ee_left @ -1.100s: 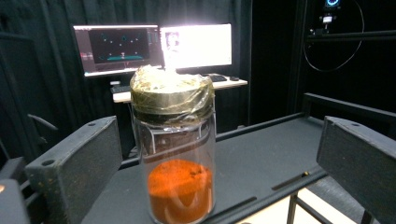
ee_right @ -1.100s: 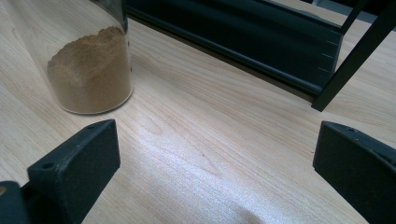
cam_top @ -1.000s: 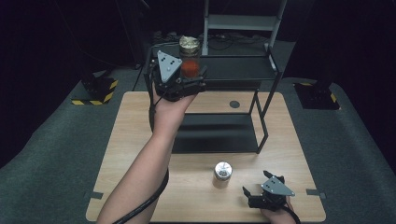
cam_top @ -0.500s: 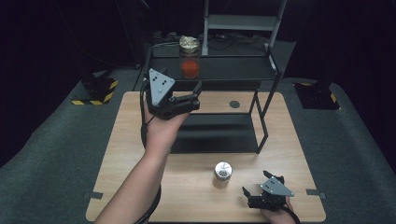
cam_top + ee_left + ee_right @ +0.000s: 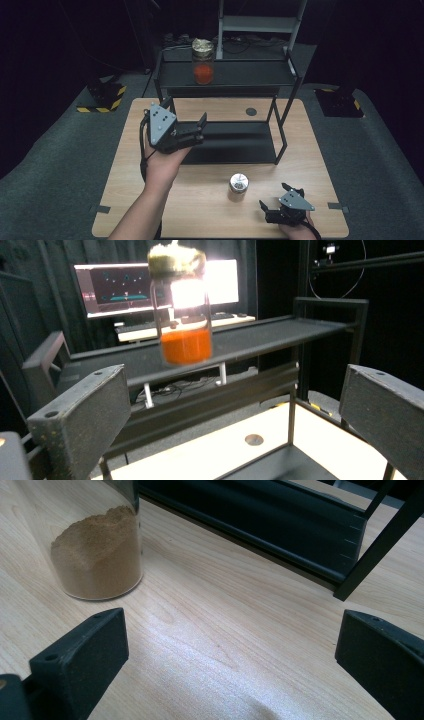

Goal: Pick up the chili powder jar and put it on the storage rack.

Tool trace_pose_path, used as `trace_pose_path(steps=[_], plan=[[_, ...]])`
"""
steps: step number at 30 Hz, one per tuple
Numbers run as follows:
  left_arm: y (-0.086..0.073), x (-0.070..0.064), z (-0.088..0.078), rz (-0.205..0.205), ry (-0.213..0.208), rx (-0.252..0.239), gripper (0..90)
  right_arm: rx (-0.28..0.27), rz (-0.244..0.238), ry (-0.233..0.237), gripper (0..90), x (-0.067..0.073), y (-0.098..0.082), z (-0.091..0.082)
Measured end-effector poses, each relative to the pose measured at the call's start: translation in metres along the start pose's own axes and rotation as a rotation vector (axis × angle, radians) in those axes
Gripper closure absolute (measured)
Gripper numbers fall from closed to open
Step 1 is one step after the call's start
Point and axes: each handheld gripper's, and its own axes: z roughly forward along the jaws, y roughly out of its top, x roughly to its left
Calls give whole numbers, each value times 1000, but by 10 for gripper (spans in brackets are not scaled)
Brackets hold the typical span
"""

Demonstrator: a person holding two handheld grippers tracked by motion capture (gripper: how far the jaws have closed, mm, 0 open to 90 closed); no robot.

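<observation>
1. Tall clear glass jar with orange-red powder and a pale lid (image 5: 203,62) stands upright on the top shelf of the black metal rack (image 5: 280,75). Judged rigid, smooth, breakable and top-heavy — best taken around the mid-body, below the lid.
2. Short clear jar of brown powder with a silver lid (image 5: 238,185) stands on the wooden bench (image 5: 120,170), near the front. Likely light and slippery; grip the wall squarely.
3. Left gripper (image 5: 197,131) — jaws wide apart, holding nothing, raised above the bench short of the rack, pointing at the tall jar.
4. Right gripper (image 5: 268,209) — jaws wide apart, empty, low over the bench just beside the short jar, not touching it.
</observation>
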Motion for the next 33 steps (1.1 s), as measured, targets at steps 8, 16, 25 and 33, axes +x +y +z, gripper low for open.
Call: trace_pose_path(steps=[8, 16, 25, 33], plan=[[-26, -1, -14, -34, -30, 45, 3, 1, 1, 2, 0, 0, 0, 0], [-54, -6, -26, -20, -24, 89, 3, 1, 0, 2, 0, 0, 0, 0], [-91, -3, -34, -28, -35, 173, 3, 3, -1, 3, 0, 0, 0, 0], [-124, -3, -39, -16, -74, 258, 3, 2, -3, 2, 0, 0, 0, 0]])
